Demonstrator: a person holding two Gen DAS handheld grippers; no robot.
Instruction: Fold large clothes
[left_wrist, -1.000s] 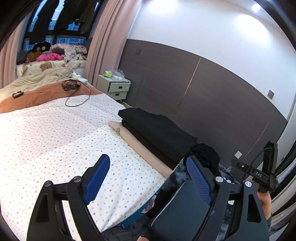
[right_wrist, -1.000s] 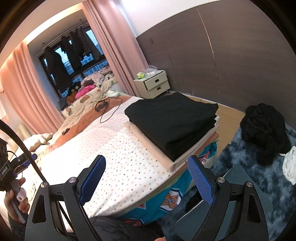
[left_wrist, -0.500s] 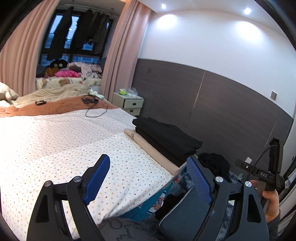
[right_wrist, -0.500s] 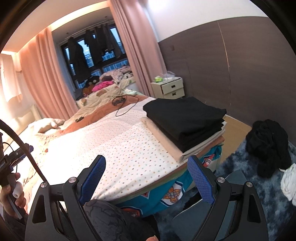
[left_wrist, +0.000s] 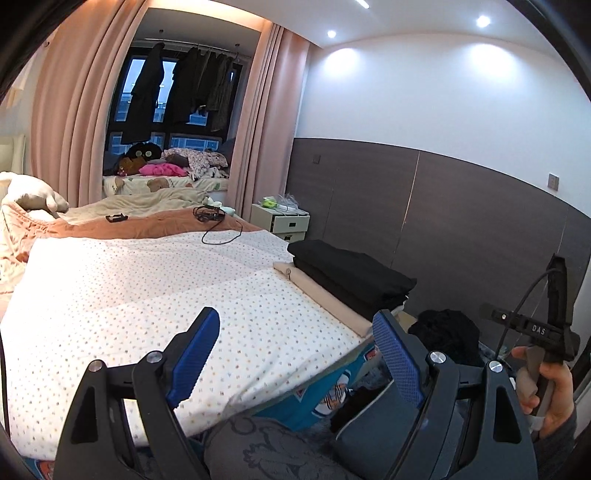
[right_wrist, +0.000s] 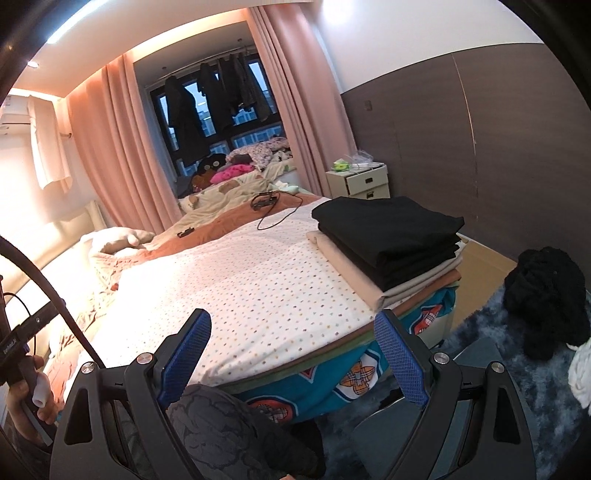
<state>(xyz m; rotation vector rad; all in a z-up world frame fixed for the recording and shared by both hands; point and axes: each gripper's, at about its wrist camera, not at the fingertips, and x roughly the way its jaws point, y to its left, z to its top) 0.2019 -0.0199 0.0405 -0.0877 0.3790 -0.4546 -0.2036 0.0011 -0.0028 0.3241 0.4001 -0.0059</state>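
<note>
A stack of folded clothes, black ones (left_wrist: 351, 273) (right_wrist: 388, 229) on top of beige ones (left_wrist: 325, 299) (right_wrist: 354, 273), lies at the bed's right corner. A crumpled black garment (right_wrist: 546, 295) (left_wrist: 447, 332) lies on the blue rug right of the bed, with a white one (right_wrist: 580, 369) beside it. My left gripper (left_wrist: 295, 354) is open and empty above the bed's near edge. My right gripper (right_wrist: 295, 358) is open and empty over the near edge too. Both stand well short of the stack.
The bed has a dotted white sheet (left_wrist: 147, 280) (right_wrist: 240, 280). A black cable (left_wrist: 218, 229) lies on the brown blanket at the far end. A white nightstand (left_wrist: 280, 221) (right_wrist: 362, 181) stands by the dark wall panel. A blue rug (right_wrist: 517, 369) covers the floor on the right.
Both grippers have tilted upward and drawn back, so more of the room, window and ceiling shows. The stack and the garments on the floor have not moved. Both jaws stayed open.
</note>
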